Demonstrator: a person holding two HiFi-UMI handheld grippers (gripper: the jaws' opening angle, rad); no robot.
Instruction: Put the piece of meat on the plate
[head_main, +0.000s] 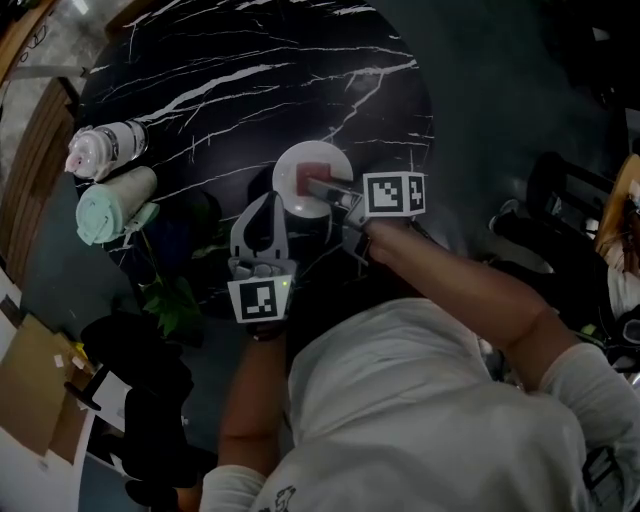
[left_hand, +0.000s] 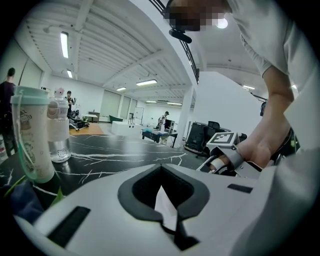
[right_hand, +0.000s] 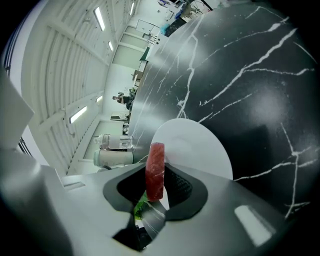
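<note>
A red slab of meat (right_hand: 155, 172) stands on edge between the jaws of my right gripper (right_hand: 159, 161), which is shut on it. The head view shows the meat (head_main: 311, 176) over the white plate (head_main: 300, 160), with the right gripper (head_main: 318, 186) reaching in from the right. From the right gripper view the plate (right_hand: 200, 145) lies just beyond the jaws, and whether the meat touches it I cannot tell. My left gripper (head_main: 267, 202) hangs just in front of the plate with its jaws together and nothing in them. In its own view the left gripper (left_hand: 161, 169) faces across the table.
The plate sits near the front of a round black marble table (head_main: 250, 80). Two bottles lie at its left edge, a clear one (head_main: 108, 148) and a mint one (head_main: 115, 203). Green leaves (head_main: 175, 300) show below them. Chairs (head_main: 560, 200) stand to the right.
</note>
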